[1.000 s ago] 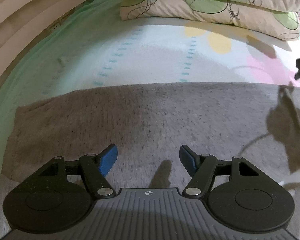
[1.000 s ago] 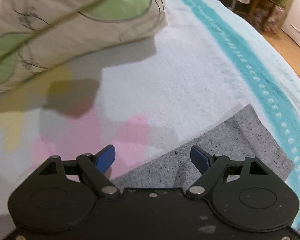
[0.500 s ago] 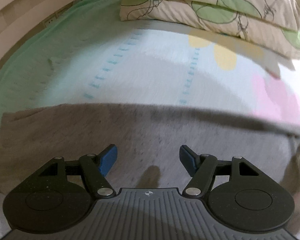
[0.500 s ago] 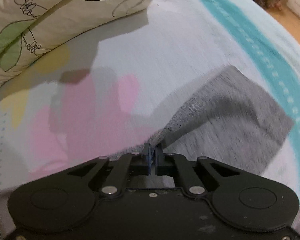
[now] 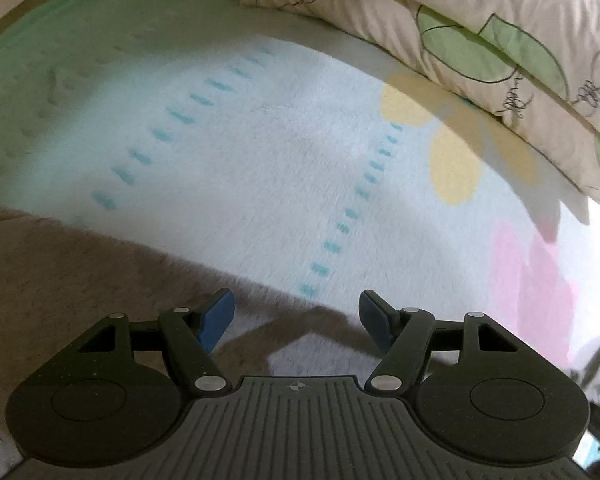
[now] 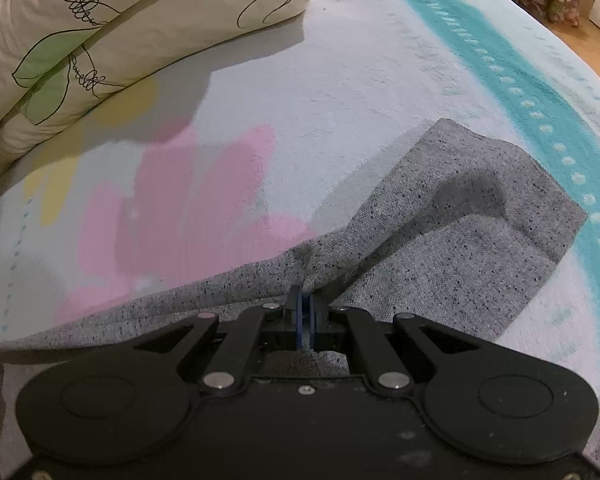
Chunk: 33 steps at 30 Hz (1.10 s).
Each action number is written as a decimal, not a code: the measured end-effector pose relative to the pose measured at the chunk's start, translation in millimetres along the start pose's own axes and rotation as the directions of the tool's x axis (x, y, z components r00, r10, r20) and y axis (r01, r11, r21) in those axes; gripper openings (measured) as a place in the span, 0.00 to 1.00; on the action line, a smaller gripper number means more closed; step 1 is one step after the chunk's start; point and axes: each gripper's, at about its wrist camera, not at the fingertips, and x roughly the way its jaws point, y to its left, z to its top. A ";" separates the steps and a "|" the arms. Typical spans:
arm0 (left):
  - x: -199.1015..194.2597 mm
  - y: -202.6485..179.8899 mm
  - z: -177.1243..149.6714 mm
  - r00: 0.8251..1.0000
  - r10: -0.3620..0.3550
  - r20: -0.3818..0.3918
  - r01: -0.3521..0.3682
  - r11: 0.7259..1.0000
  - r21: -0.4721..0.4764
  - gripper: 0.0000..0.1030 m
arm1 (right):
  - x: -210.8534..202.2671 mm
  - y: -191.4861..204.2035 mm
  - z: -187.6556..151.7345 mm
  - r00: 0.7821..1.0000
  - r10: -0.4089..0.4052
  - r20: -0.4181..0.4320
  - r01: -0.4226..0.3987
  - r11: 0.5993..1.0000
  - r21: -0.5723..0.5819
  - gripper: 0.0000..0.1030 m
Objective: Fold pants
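Right gripper: jaws closed together, blue pads pinching a raised ridge of the grey speckled pants. From the pinch point the fabric lifts into a fold that runs up and right toward the far corner of the garment; a shadowed hollow sits beneath it. The remaining cloth lies flat on the blanket, which is pale with pink and yellow patches and a teal band with white dots at right. Floral pillows, stacked, occupy the upper left, resting on the blanket, well apart from the pants.
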 end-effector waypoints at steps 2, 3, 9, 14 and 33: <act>7.0 -4.6 3.6 1.000 0.016 -0.017 -0.017 1.000 -0.006 0.66 | -2.1 0.2 -2.0 1.000 0.004 0.003 -0.004 1.000 -0.002 0.03; 10.8 -5.7 5.2 0.999 0.021 -0.026 -0.021 1.000 -0.010 0.66 | -3.0 0.8 -3.6 1.000 0.005 0.006 -0.005 1.000 -0.004 0.03; 27.9 -4.0 9.2 0.993 0.075 -0.090 -0.081 0.994 -0.072 0.34 | -1.8 -2.9 -5.7 1.000 0.017 0.012 -0.017 1.000 0.001 0.03; -2.3 1.6 1.3 0.996 -0.088 0.020 0.088 0.995 -0.046 0.00 | -2.7 -10.7 -2.6 0.999 0.040 0.001 -0.040 0.998 0.041 0.03; -79.6 3.8 -71.6 0.990 -0.126 0.070 0.116 0.985 0.129 0.01 | -75.7 -21.1 -22.9 0.982 0.155 0.105 -0.145 0.985 -0.099 0.29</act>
